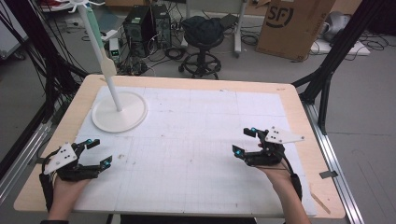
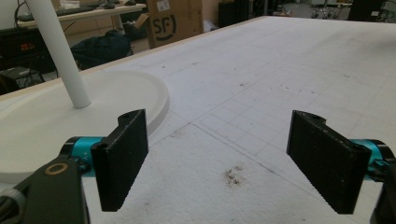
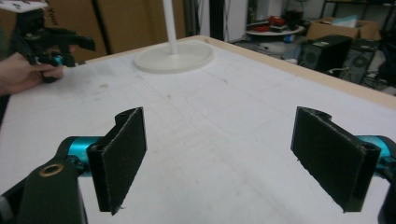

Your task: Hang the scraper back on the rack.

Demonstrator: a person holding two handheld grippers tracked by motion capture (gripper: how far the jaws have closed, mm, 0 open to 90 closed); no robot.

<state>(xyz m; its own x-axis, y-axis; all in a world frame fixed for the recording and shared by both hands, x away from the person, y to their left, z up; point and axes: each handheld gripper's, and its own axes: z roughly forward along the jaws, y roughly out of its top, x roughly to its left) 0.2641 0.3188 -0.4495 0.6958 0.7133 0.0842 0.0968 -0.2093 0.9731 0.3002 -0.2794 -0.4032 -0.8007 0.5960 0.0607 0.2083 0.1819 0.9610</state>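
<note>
Where cables sprawl, white gridded table (image 1: 196, 140), cardboard box (image 1: 294, 25)

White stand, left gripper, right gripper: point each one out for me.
white stand (image 1: 135, 114), high view, on its round base.
left gripper (image 1: 99, 152), high view, midway between its fingertips.
right gripper (image 1: 244, 140), high view, midway between its fingertips.

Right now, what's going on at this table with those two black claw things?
A person sits at the table with a hand-held gripper in each hand. The left gripper rests near the white stand, a round base with a tall pole. The right gripper is over the bare white mat on the other side. Both have their jaws wide open with nothing between them, and neither touches the stand.
</note>
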